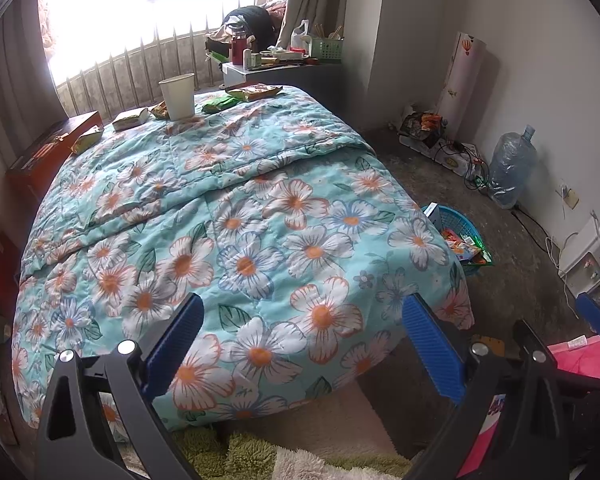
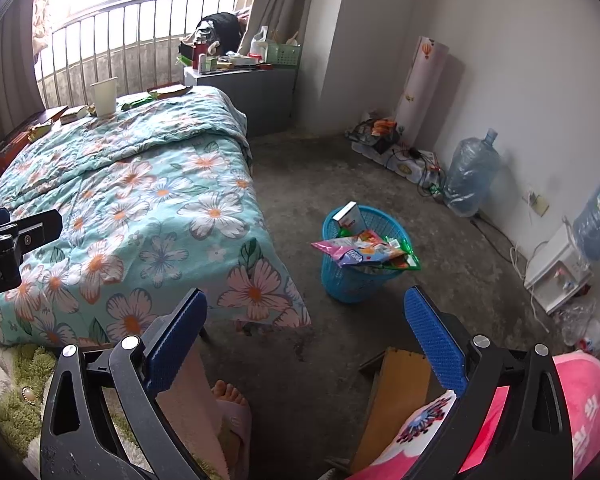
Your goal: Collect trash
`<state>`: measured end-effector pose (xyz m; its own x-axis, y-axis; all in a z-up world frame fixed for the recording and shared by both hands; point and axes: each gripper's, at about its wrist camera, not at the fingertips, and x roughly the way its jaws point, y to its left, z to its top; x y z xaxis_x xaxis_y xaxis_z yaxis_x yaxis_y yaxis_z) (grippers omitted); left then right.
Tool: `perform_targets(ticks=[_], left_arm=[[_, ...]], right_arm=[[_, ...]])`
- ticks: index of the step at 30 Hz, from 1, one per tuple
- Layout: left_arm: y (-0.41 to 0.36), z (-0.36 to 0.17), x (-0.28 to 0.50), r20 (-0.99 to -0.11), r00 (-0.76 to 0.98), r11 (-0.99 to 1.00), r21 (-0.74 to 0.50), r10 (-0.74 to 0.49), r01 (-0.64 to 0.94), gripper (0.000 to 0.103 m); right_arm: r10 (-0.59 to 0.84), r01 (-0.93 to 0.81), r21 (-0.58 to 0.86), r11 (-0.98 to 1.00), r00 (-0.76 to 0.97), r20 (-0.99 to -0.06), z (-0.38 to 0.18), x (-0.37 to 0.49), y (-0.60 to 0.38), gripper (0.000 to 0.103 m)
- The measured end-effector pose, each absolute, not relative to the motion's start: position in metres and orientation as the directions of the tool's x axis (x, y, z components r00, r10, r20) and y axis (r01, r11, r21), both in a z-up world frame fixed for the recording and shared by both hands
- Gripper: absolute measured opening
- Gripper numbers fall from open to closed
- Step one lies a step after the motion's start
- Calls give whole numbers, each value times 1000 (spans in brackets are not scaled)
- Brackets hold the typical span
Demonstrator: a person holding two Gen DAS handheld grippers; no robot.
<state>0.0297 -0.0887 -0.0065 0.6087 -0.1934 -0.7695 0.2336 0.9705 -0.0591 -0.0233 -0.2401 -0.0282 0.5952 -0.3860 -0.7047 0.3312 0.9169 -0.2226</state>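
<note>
Snack wrappers and paper cup: far end of floral quilt. Blue waste basket: floor beside bed, holding packets. Left gripper, right gripper: jaws wide, empty.

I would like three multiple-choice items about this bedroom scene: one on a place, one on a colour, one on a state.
1. Where does the white paper cup stand?
A. on the floor
B. on the bed, at its far end
C. inside the basket

2. What colour is the trash basket?
A. blue
B. red
C. black

3. How is the right hand-held gripper?
A. shut on a wrapper
B. open and empty
C. shut on the cup

Answers: 1 B, it stands upright on the floral quilt near the window. 2 A, its mesh wall is blue. 3 B, its fingers are wide apart with nothing between.
</note>
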Motion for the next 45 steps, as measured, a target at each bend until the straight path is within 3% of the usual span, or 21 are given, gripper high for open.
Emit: perform_targets(ticks=[45], left_arm=[[-87, -6, 30, -769, 609, 970, -60, -196, 236, 97]], right_arm=[[-386, 327, -227, 918, 595, -705, -29, -20, -241, 95]])
